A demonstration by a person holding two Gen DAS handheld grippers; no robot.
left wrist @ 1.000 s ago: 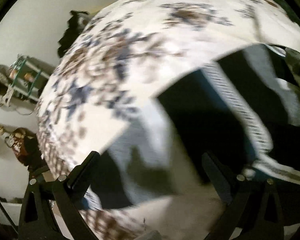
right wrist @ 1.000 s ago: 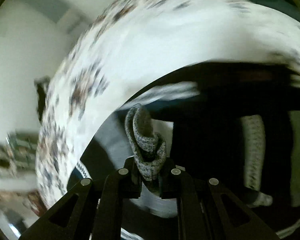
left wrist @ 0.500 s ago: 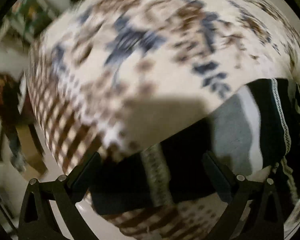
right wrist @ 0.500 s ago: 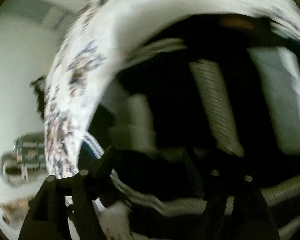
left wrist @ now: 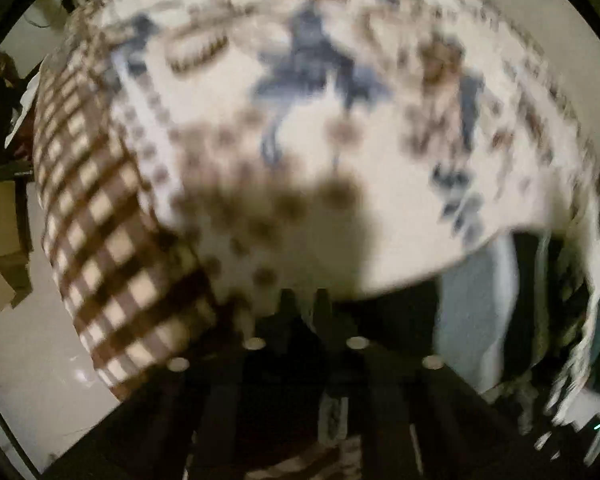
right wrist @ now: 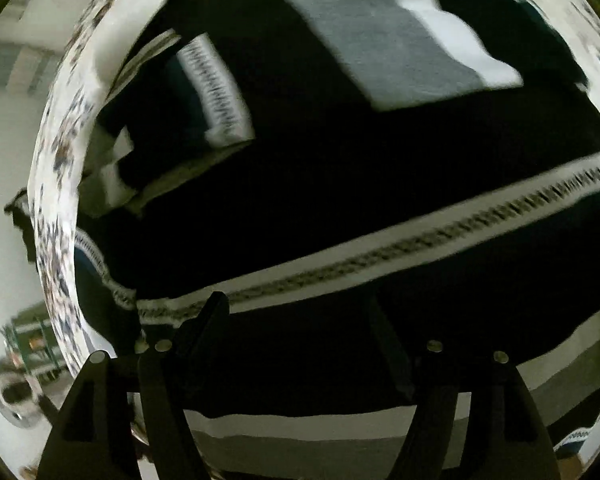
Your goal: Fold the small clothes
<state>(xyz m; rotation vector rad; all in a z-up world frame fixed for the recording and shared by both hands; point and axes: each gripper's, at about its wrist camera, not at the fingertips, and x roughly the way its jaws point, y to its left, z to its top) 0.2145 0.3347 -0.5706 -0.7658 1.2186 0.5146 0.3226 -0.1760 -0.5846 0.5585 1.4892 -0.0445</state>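
A black knit garment with white, grey and zigzag stripes (right wrist: 340, 184) lies spread on a patterned cloth (left wrist: 300, 140). In the right wrist view my right gripper (right wrist: 300, 320) is open and empty, its fingers wide apart just above the garment's zigzag stripe (right wrist: 420, 236). In the left wrist view my left gripper (left wrist: 306, 304) has its jaws drawn close together at the garment's near edge (left wrist: 400, 320). The view is blurred and dark there, so whether fabric is pinched between them is unclear.
The patterned cloth has a brown checked border (left wrist: 112, 240) hanging over the table's left side. Cardboard boxes (left wrist: 4, 240) stand on the pale floor to the left. A green rack (right wrist: 32, 340) and a metal object (right wrist: 8, 396) stand at the right view's lower left.
My right gripper let go of the grey rolled sock and opened wide over the black garment. My left gripper went from wide open to closed at the garment's edge and swung left.
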